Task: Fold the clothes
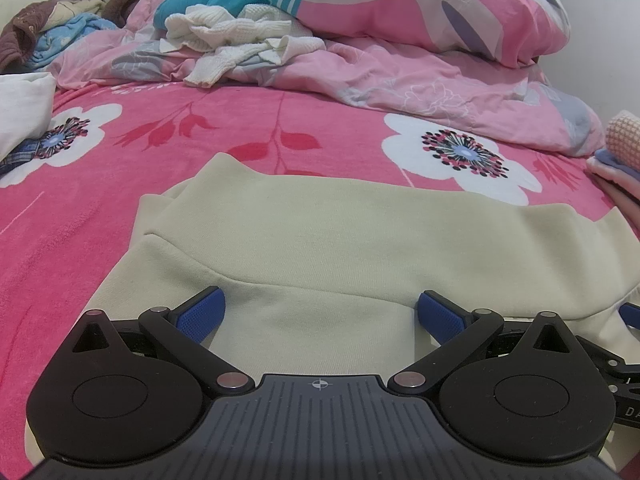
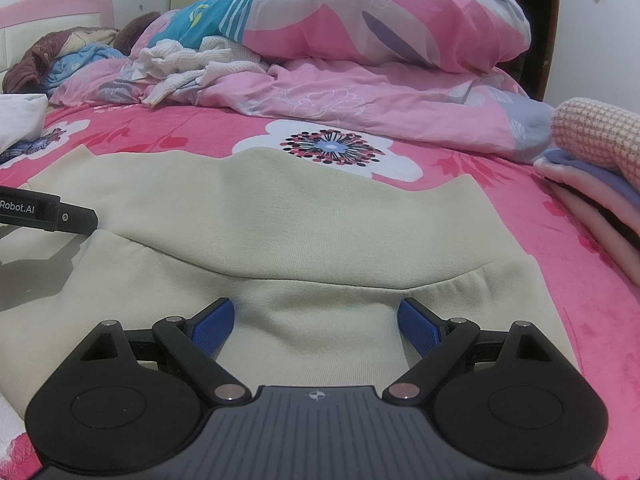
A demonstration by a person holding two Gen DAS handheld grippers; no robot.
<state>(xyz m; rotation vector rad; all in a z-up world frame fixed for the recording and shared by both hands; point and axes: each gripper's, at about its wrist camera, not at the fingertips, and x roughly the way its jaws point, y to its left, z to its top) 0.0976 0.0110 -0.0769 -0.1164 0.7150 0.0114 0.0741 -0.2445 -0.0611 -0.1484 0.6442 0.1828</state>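
Observation:
A cream garment (image 1: 320,236) lies spread on the pink flowered bedsheet (image 1: 100,208), with a fold line across it near the front. My left gripper (image 1: 319,312) is open, its blue pads (image 1: 204,312) wide apart over the garment's near part. My right gripper (image 2: 316,320) is open too, over the same cream garment (image 2: 304,220) further right. The tip of the right gripper (image 1: 630,314) shows at the right edge of the left wrist view. The left gripper's black body (image 2: 48,214) shows at the left edge of the right wrist view.
A crumpled pink duvet (image 1: 400,80) with a white knit garment (image 1: 236,40) on it and a big pillow (image 1: 440,0) fill the far side. A stack of folded clothes (image 2: 592,168) sits at the right. White cloth (image 1: 24,104) and denim (image 1: 20,156) lie at the left.

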